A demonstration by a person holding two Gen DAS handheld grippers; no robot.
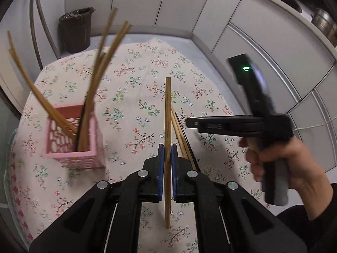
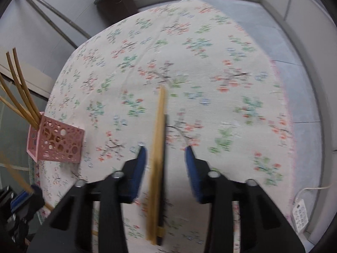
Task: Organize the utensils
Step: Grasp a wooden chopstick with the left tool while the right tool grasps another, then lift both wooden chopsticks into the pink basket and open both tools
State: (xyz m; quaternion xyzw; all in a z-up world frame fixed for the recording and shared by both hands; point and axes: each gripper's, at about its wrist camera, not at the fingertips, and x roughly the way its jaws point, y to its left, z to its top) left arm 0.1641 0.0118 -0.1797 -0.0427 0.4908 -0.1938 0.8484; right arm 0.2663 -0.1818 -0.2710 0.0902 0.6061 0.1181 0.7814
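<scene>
My left tool (image 1: 167,154) is clenched on one chopstick (image 1: 167,113); my right tool (image 2: 165,160) straddles the chopsticks (image 2: 157,160) on the desk (image 2: 210,63), pads not yet touching. I should carry mine upright to the pink holder (image 1: 72,141) off its left, dropping it tip-first among those standing there.

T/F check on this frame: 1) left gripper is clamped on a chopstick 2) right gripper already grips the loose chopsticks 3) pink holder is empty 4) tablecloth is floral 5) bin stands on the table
1) True. The left gripper has its blue pads shut on a single bamboo chopstick.
2) False. The right gripper straddles the loose chopsticks on the table, but its pads show gaps on both sides.
3) False. The pink holder already has several chopsticks standing in it.
4) True. The tablecloth has a flower print.
5) False. The dark bin stands on the floor beyond the table.
</scene>
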